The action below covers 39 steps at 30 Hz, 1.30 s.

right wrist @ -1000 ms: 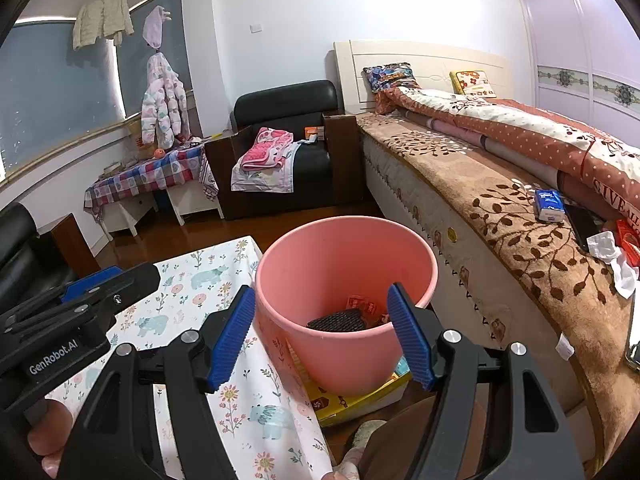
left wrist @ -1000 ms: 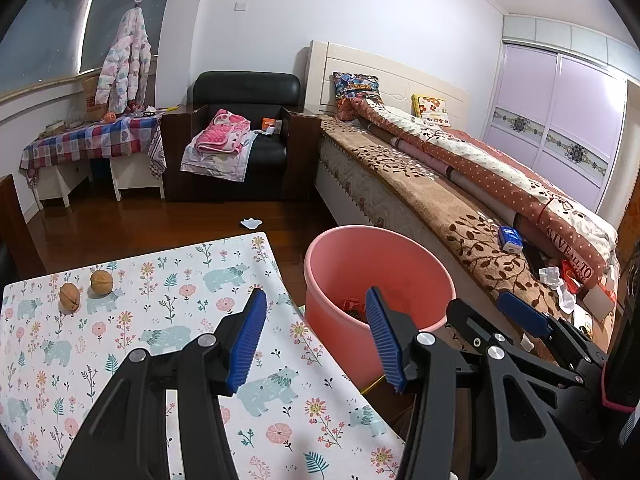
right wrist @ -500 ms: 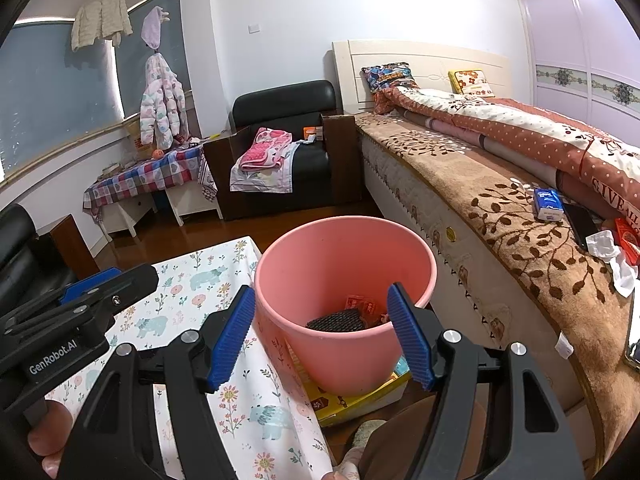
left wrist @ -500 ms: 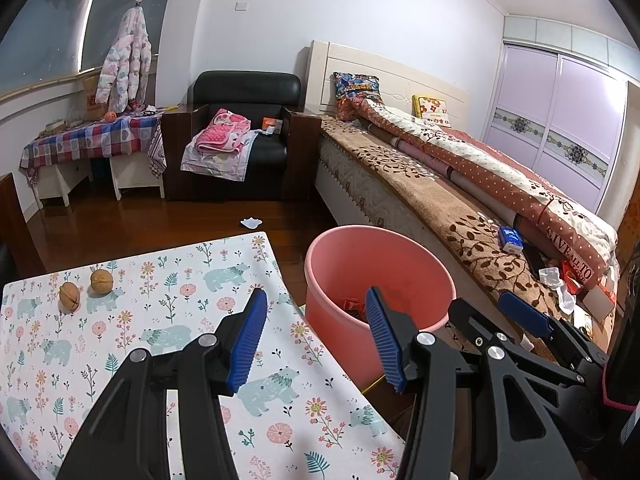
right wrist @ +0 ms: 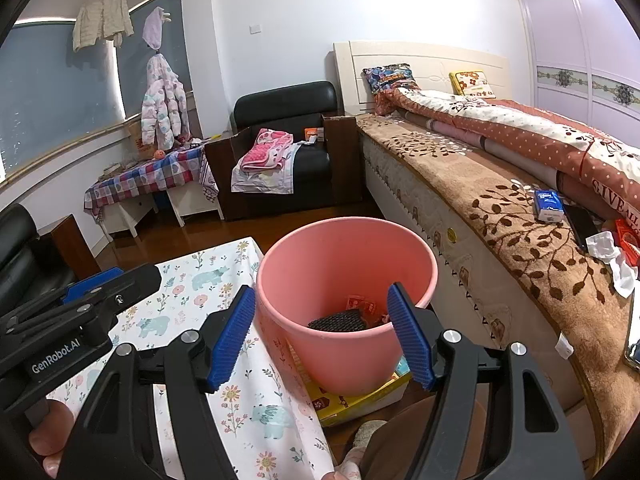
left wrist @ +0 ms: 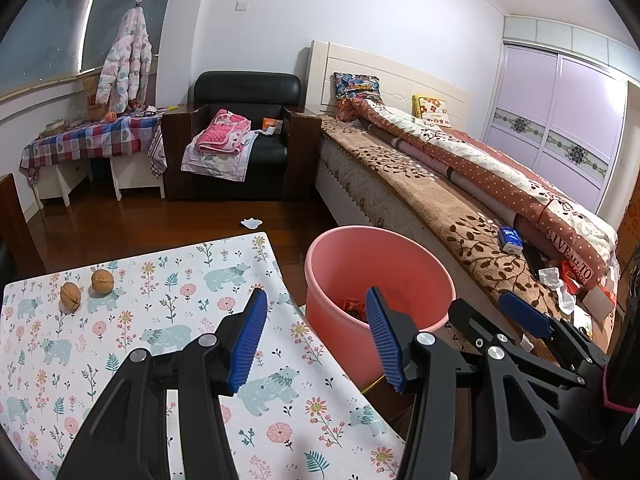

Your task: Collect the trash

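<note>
A pink bucket (left wrist: pixel 380 276) stands on the floor between the floral table (left wrist: pixel 168 320) and the bed; it also shows in the right wrist view (right wrist: pixel 344 280). A dark mesh item (right wrist: pixel 338 320) and red wrappers (right wrist: pixel 360 305) lie in it. My left gripper (left wrist: pixel 316 334) is open and empty over the table's right edge, beside the bucket. My right gripper (right wrist: pixel 322 330) is open and empty, just in front of the bucket. Two walnuts (left wrist: pixel 86 288) sit at the table's far left. White crumpled tissues (right wrist: pixel 612 256) and a blue tissue pack (right wrist: pixel 548 205) lie on the bed.
A bed (left wrist: pixel 440 184) with a brown leaf blanket runs along the right. A black armchair (left wrist: pixel 244 140) with pink clothes stands at the back. A white scrap (left wrist: pixel 251 223) lies on the wooden floor. A yellow box (right wrist: pixel 360 398) sits under the bucket.
Both grippers stay open and nearly still; the views have only shifted very slightly.
</note>
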Motion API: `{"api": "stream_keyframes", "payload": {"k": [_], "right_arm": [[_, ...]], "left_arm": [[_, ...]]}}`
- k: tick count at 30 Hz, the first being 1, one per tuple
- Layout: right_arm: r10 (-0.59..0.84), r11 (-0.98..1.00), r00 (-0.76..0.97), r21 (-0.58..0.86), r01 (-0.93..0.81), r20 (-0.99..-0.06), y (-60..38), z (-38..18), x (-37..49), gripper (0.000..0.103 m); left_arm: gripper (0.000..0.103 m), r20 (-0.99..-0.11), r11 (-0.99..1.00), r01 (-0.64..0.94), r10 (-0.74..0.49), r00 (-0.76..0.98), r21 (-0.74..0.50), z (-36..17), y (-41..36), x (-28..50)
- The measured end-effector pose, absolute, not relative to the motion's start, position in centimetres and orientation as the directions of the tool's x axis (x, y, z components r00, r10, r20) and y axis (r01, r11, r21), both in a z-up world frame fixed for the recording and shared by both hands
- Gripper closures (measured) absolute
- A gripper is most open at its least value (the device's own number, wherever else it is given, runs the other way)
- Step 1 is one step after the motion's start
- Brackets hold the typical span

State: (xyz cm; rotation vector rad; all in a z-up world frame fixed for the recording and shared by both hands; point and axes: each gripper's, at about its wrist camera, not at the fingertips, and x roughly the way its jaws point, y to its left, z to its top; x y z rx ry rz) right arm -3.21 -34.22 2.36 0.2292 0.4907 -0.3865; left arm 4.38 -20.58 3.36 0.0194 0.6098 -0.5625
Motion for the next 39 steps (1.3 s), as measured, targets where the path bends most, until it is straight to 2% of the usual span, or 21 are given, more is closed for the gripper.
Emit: {"api": "stream_keyframes", "payload": {"k": [39], "right_arm": [[-0.296, 0.902, 0.814, 0.133, 0.41, -0.5, -33.77, 2.68, -3.19, 0.034]], "left_arm": [[0.052, -0.549, 0.848, 0.508, -0.5, 0.67, -0.153, 3.76, -20.85, 4.13]]}}
